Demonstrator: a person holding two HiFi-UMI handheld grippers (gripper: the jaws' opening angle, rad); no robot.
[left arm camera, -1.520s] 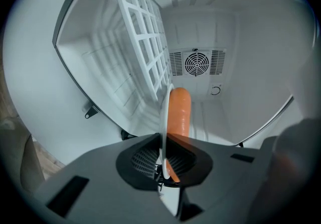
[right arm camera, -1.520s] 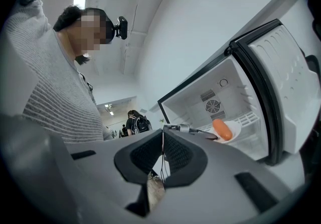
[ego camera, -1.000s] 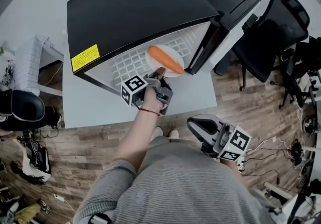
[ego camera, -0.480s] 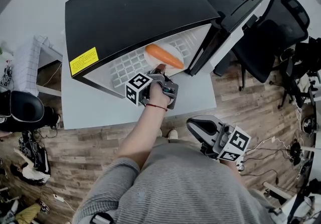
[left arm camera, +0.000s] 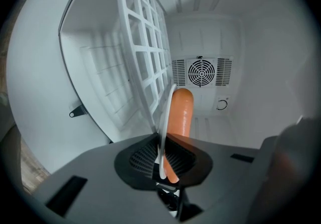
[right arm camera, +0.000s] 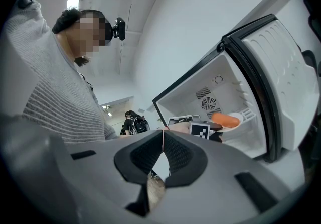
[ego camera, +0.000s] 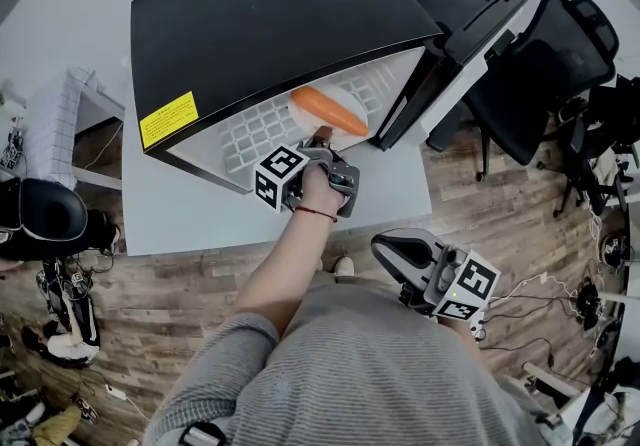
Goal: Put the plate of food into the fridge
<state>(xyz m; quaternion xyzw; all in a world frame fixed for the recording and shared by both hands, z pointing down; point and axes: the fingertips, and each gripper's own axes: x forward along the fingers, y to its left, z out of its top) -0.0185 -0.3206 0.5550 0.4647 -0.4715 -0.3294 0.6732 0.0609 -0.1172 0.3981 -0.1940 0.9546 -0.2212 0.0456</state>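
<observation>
Left arm reaches straight forward from the torso, forearm bare, red band at the wrist. Hand is wrapped round the left gripper, which points into the open fridge.

Left jaws are clamped on the near rim of the plate, which the left gripper view shows edge-on between the pads. The orange food, one long carrot-like piece, lies across the plate.

The plate is inside the fridge mouth, over the front right part of the white wire shelf, on the side toward the open door. Can't tell whether it rests on the shelf or is just above it. Round fan vent sits on the back wall past the food.

Right gripper is held low by the person's right hip, well apart from the fridge and off the table's near edge. Its jaws are closed pad to pad with nothing between them.

The fridge sits on the white table, with its door swung out over the table's right edge toward the black office chairs.
</observation>
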